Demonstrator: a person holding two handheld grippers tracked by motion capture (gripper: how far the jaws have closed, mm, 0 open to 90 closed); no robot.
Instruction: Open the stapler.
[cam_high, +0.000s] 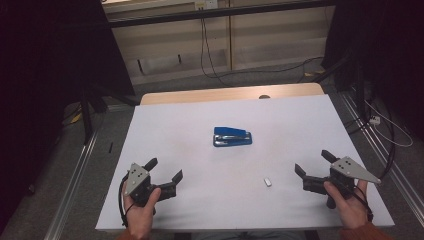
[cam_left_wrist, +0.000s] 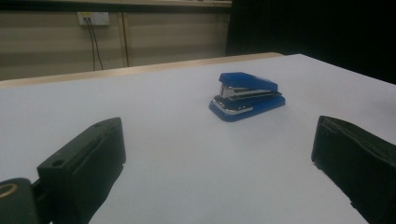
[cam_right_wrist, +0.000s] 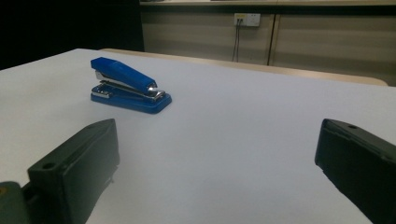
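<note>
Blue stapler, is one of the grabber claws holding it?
No, the blue stapler sits alone in the middle of the white table, while the left gripper and right gripper stay open near the front edge.

A blue stapler with silver metal lies on a plain white table with a light wooden far edge.

Lab/test bench, I'd say: my table covered w/ white sheet, dark curtains both sides, floor rails, loose cables, wall socket.
</note>
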